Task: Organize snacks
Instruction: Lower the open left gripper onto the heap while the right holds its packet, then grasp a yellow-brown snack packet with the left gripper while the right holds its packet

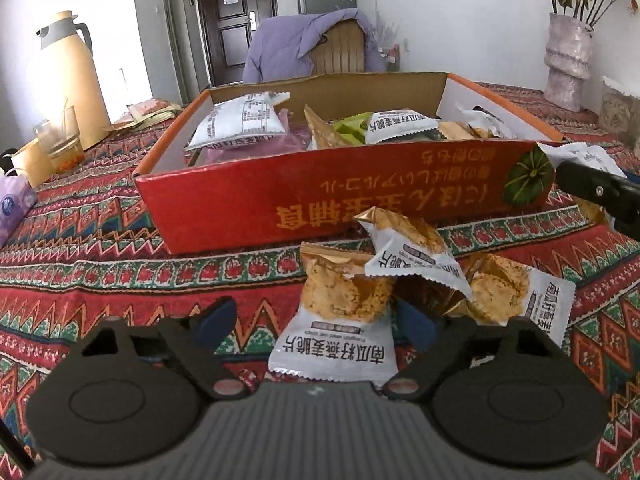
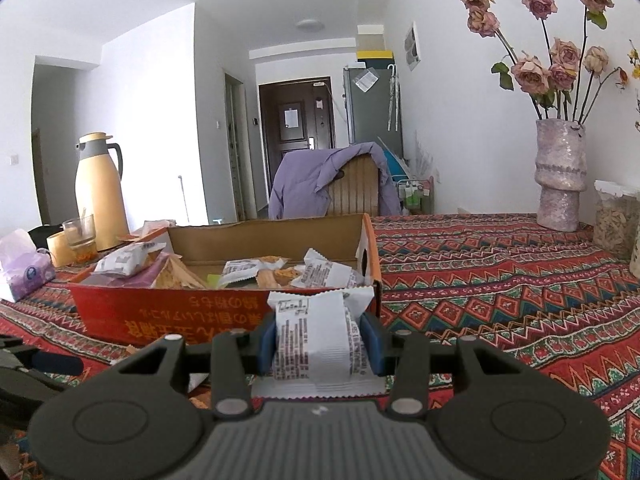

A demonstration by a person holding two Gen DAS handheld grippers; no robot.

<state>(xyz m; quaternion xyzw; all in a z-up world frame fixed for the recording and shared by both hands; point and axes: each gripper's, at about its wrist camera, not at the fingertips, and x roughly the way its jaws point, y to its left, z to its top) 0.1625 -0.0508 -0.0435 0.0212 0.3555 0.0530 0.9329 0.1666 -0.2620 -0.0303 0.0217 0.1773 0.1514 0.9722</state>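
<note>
A red cardboard box (image 1: 280, 196) holds several snack packets and stands on the patterned tablecloth; it also shows in the right wrist view (image 2: 168, 312). Three oat-crisp packets lie in front of it. My left gripper (image 1: 316, 320) is open, its fingers on either side of the nearest packet (image 1: 340, 320), low over the cloth. My right gripper (image 2: 320, 340) is shut on a white snack packet (image 2: 316, 336), held just before the box's near right corner. The right gripper also shows at the right edge of the left wrist view (image 1: 600, 196).
A yellow thermos (image 1: 70, 80), a glass (image 1: 60, 144) and a purple tissue pack (image 1: 12, 208) stand at the left. A vase of dried roses (image 2: 560, 176) and a jar (image 2: 616, 220) stand at the right. A chair with a purple jacket (image 2: 328, 184) is behind the table.
</note>
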